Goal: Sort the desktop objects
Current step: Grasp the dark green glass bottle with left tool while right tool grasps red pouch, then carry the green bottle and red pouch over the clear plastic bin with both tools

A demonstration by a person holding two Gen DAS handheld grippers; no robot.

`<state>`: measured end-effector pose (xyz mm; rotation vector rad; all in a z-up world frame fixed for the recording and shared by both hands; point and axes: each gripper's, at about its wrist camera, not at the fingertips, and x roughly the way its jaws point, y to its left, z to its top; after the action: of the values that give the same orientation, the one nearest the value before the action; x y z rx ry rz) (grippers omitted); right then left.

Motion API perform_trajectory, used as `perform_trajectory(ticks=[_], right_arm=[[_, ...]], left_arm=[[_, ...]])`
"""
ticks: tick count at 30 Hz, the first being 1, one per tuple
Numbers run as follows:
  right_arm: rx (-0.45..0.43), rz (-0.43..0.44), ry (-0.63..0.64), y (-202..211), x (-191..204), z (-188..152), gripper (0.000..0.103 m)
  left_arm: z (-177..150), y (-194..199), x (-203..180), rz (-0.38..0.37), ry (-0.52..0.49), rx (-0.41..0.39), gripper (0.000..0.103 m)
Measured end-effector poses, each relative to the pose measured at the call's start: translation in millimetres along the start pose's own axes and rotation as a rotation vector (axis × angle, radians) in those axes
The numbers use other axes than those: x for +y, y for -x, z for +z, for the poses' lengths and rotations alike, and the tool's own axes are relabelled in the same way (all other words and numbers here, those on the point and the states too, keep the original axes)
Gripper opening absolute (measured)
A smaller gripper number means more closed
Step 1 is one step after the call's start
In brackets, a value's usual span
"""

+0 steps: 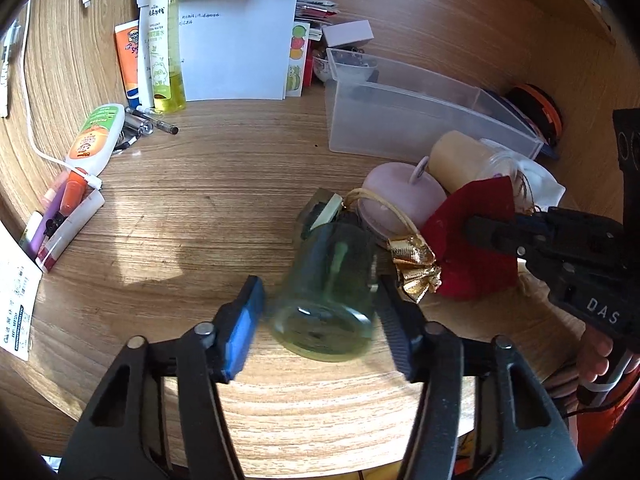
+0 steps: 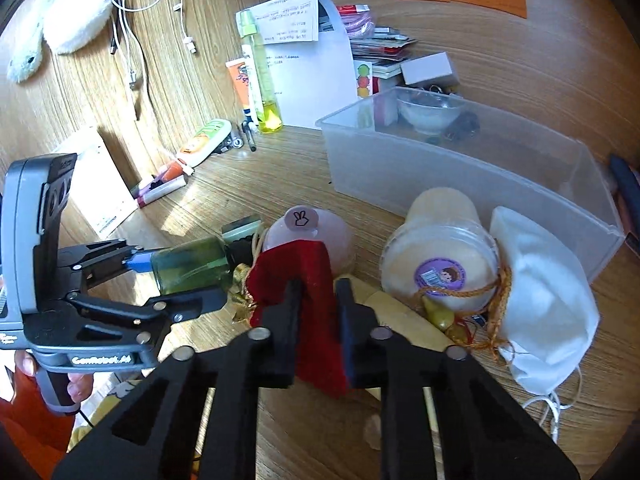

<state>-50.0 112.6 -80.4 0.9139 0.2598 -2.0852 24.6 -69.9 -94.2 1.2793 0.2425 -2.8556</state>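
Wood-grain desk [image 1: 200,208] fills the left wrist view, cluttered along its far edge. Left tongs [image 1: 320,316] tilt downward, clamped around a lying green glass bottle [image 1: 328,292]; its smooth glass could slip or roll free if the hold is slack. From the right wrist view, right tongs [image 2: 316,312], also angled down, pinch a red velvet pouch [image 2: 304,280] nearly closed. Its gold trim tangles near the bottle, so lifting either might drag the other, or knock the pink jar [image 2: 320,236] beside the clear bin [image 2: 460,184].
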Motion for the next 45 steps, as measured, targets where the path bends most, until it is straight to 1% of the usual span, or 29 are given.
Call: perform_trajectory(ticks=[5, 7, 11, 15, 20, 23, 27, 29, 30, 34, 41, 45], right_arm=[[-0.032, -0.018, 0.018, 6, 8, -1, 0.008], [-0.043, -0.012, 0.02, 11, 9, -1, 0.007], [-0.063, 0.008, 0.01, 18, 7, 0, 0.007], [-0.09, 0.018, 0.009, 28, 4, 0, 0.006], [-0.108, 0.017, 0.011, 38, 2, 1, 0.006], [-0.112, 0.013, 0.015, 41, 2, 2, 0.006], [-0.116, 0.016, 0.004, 45, -1, 2, 0.006], [-0.121, 0.017, 0.002, 47, -3, 2, 0.006], [-0.123, 0.015, 0.0, 48, -4, 3, 0.006], [-0.14, 0.001, -0.003, 55, -9, 5, 0.006], [-0.19, -0.032, -0.008, 75, -22, 16, 0.006], [-0.196, -0.041, 0.005, 81, -25, 19, 0.007]], left_arm=[[2, 0, 2, 0.02, -0.004, -0.016, 0.044], [3, 2, 2, 0.022, -0.006, -0.022, 0.042], [4, 8, 1, 0.031, -0.013, -0.044, 0.041], [5, 10, 2, 0.039, -0.007, -0.04, 0.041], [10, 6, 7, 0.031, 0.036, -0.031, 0.042], [13, 3, 11, 0.026, 0.058, -0.023, 0.044], [15, -3, 11, 0.009, 0.063, -0.017, 0.044], [16, -7, 9, 0.009, 0.056, -0.008, 0.041], [16, -8, 8, 0.01, 0.049, -0.008, 0.041], [18, -2, 3, 0.02, 0.019, -0.031, 0.041], [30, 18, -10, 0.008, -0.023, -0.097, 0.041], [36, 29, -15, -0.007, -0.033, -0.127, 0.041]])
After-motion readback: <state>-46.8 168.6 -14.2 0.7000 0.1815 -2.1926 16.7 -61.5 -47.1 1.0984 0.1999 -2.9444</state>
